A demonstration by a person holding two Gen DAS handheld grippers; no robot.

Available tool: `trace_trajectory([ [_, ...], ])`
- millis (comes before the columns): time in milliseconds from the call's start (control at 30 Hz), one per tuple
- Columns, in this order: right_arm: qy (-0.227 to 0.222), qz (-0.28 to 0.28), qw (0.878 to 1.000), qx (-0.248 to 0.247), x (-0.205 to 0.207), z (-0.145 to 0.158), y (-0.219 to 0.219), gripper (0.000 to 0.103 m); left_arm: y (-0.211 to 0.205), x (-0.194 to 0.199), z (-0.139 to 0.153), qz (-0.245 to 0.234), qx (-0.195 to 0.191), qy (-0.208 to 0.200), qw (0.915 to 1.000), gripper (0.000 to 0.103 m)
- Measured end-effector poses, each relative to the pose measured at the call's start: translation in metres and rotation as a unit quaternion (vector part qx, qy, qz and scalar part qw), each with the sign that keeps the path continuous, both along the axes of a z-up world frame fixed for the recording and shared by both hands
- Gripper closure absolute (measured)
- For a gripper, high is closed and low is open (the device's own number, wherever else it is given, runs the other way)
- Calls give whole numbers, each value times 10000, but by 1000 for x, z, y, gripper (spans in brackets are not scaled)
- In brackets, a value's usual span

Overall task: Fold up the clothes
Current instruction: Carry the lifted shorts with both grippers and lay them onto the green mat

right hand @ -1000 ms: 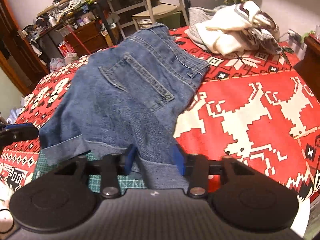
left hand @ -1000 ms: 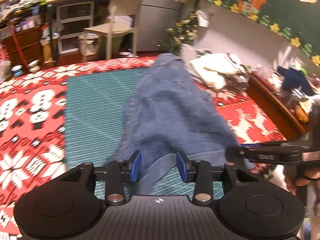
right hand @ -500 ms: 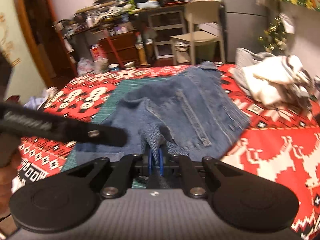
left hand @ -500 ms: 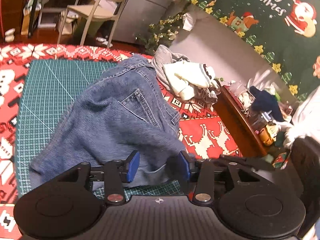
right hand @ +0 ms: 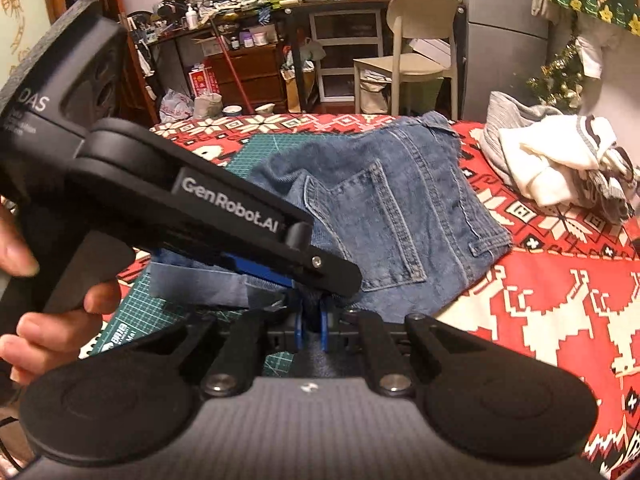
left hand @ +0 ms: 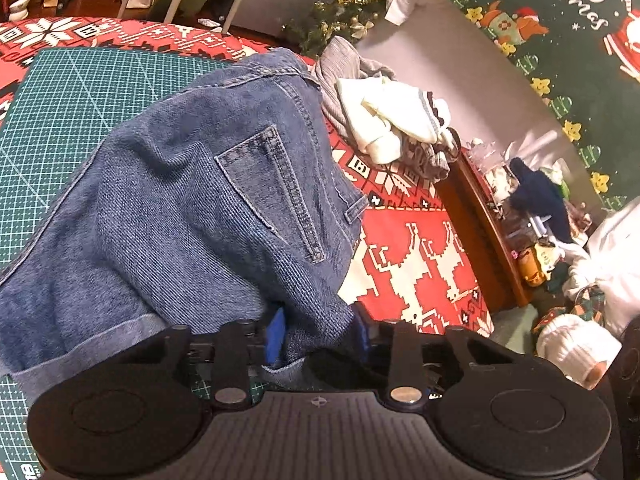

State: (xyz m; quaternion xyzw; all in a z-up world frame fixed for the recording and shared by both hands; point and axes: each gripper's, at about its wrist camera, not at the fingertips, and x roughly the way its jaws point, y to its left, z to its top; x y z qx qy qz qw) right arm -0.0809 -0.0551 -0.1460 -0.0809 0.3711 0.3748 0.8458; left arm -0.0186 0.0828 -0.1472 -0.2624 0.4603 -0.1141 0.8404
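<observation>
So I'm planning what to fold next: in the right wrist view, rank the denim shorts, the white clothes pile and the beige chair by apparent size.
1. denim shorts, clearly largest.
2 and 3. white clothes pile and beige chair look alike; the chair stands farther back, so I won't rank them.

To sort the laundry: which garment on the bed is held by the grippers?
The blue denim shorts; the white and grey clothes lie untouched behind them.

We see the pair of blue denim shorts point(left hand: 192, 208) lying back side up — its stitched patch pocket and belt loop showing — partly on a green gridded cutting mat point(left hand: 80, 96) and partly on a red-and-white patterned cloth point(left hand: 416, 248). Its cuffed hem is bunched and lifted nearest us, waistband farthest.
</observation>
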Motion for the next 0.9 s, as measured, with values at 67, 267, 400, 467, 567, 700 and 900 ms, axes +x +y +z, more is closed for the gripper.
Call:
trace_trajectory([
  [67, 62, -16, 10000, 71, 3, -1, -5, 90, -1, 0, 1, 73, 55, -7, 10000, 88],
  [267, 61, -87, 9986, 513, 3, 16, -26, 82, 13, -6, 16, 312, -21, -241, 9992, 92],
  [400, 89, -214, 9962, 836, 8, 34, -40, 79, 22, -14, 33, 478, 166, -547, 9972, 93],
  [467, 88, -302, 9952, 926, 10, 41, -46, 79, 26, -13, 40, 562, 265, -679, 9958, 93],
  [567, -46, -494, 9955, 813, 16, 45, -51, 79, 45, -13, 46, 829, 314, -775, 9930, 94],
  [700, 80, -717, 9939, 830, 25, 41, -60, 79, 70, -18, 56, 1219, 405, -883, 9878, 94],
  [900, 227, -840, 9929, 808, 33, 30, -61, 79, 103, -34, 74, 1616, 539, -1084, 9794, 94],
])
